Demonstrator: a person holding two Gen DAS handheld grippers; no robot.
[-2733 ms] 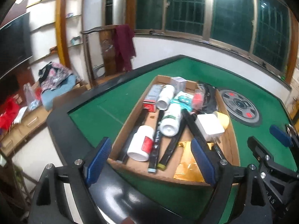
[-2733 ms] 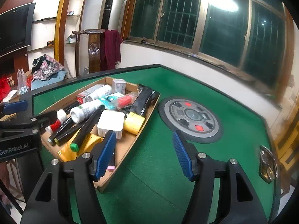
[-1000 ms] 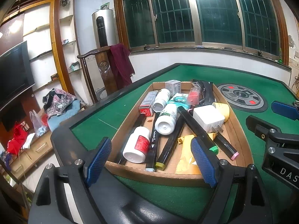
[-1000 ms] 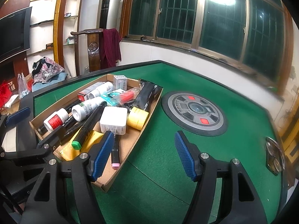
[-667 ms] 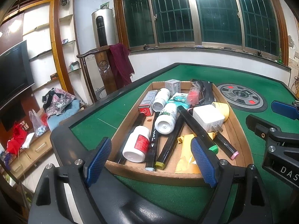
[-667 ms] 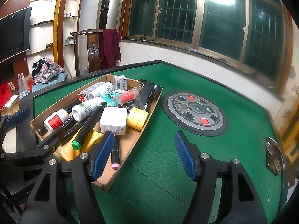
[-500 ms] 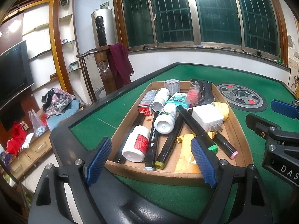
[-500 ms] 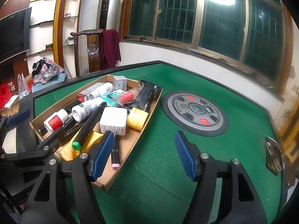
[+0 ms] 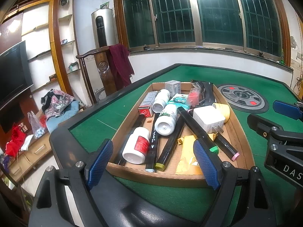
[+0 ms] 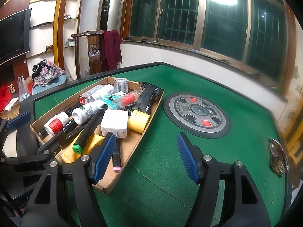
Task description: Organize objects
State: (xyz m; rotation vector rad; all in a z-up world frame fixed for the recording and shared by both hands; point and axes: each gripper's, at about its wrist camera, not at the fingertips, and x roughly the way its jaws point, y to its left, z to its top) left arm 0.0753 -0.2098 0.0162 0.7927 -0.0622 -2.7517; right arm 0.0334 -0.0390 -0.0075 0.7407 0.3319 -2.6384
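A: Left wrist view first. What can be read?

B: Not much. "DAS" in white on the right gripper, which pokes in from the right edge. The box sits on the green table, full of clutter. A white bottle with a red label lies near the front, but its print is too small to read. A black marker beside it carries white lettering that I cannot make out.

A: And the left gripper?

B: Tilted down toward the box's near wall, jaws spread wide, nothing between the blue pads. It hangs just short of the box, over the table's black rim.

A: What else is in the box?

B: A white charger rests on a green-capped marker, with a yellow tape roll touching it on the far side. A pink-tipped marker lies by the right wall.

A: Now the right wrist view.

B: A black pouch at the far end shows "200" in white. A small grey carton stands in the far corner with blue print, unreadable. The round dial is set into the table to the right of the box.

A: The right gripper's pose?

B: Also angled down, jaws apart and empty. Its left pad overlaps the box's near right corner, while the other pad is over bare felt.
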